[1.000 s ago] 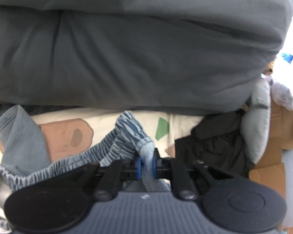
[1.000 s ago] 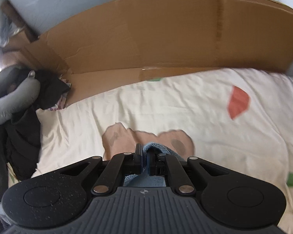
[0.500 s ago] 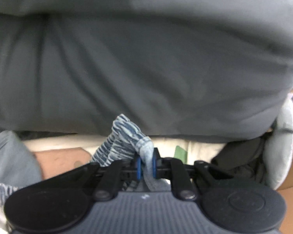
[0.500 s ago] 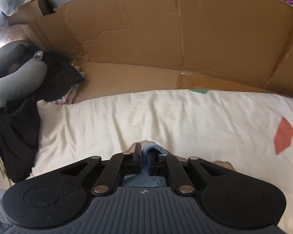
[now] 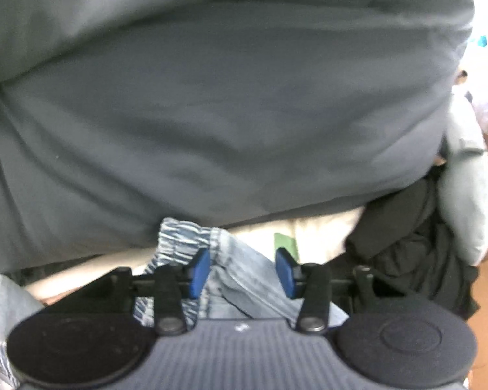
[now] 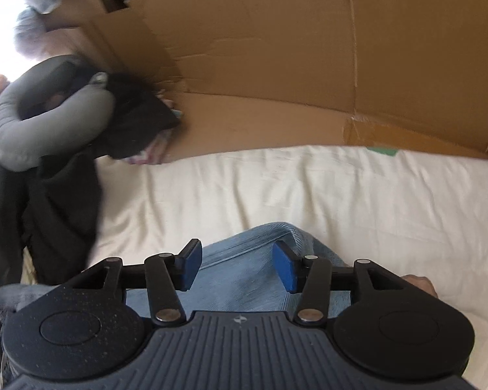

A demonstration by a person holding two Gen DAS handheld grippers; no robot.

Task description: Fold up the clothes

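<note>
Cardboard box [image 6: 292, 65], opened out flat-sided behind the cream sheet [image 6: 276, 188], shows nothing inside from your right wrist view. Your denim garment [image 5: 240, 269] lies on that sheet: pale washed blue, with a gathered, striped elastic waistband [image 5: 179, 237] tucked against the big grey duvet [image 5: 211, 97]. Your left gripper [image 5: 242, 268] has just been opening; its jaws stand partly apart, denim between them but unpinched. Your right gripper [image 6: 237, 265] has also just been opening, its jaws clear of the blue fold [image 6: 260, 260] beneath.
</note>
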